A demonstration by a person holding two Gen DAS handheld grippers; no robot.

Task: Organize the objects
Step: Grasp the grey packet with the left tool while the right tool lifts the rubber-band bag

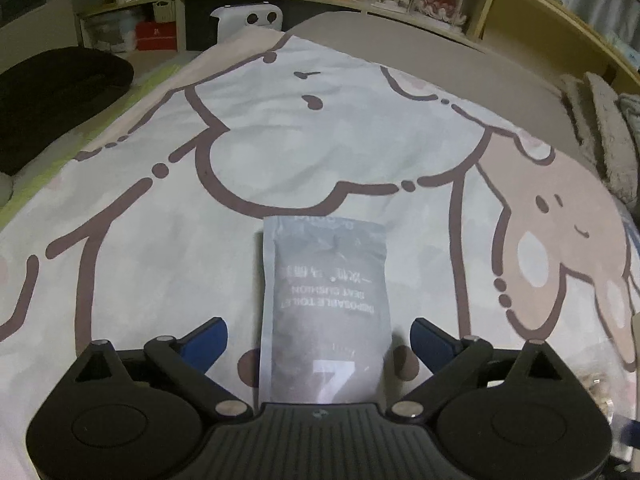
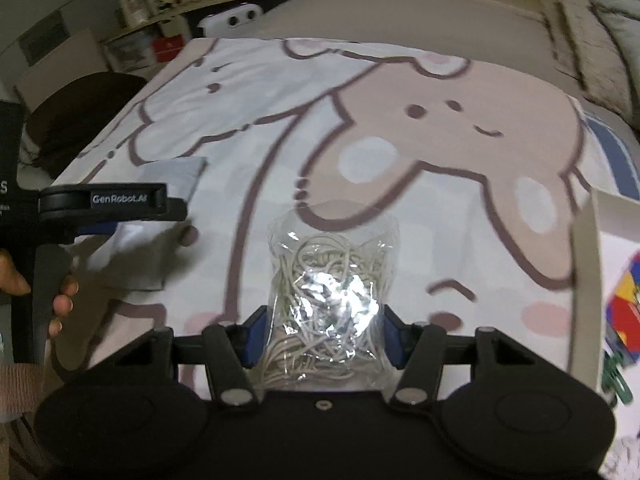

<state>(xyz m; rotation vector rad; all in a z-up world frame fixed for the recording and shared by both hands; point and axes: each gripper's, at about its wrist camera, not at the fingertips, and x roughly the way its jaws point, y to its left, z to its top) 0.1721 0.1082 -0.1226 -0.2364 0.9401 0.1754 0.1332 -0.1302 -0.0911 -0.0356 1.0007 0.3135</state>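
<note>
Bedspread [image 1: 280, 152] below — right tool [image 2: 322, 334] level, clamping bag [image 2: 334, 304].

Pouch [image 1: 326, 312] on blanket [image 1: 160, 240], left of bag [image 2: 334, 304]

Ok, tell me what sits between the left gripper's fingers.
In the left wrist view, the grey packet lies on the cartoon bedspread between the open left gripper fingers, which stand apart from its edges.

A bed [image 1: 420, 52] is filling the dim room, wearing a cartoon-printed duvet [image 1: 280, 140]. Cluttered wooden shelves [image 1: 496, 4] are curving behind it, and a black cushion [image 1: 56, 96] is lying alongside.
</note>
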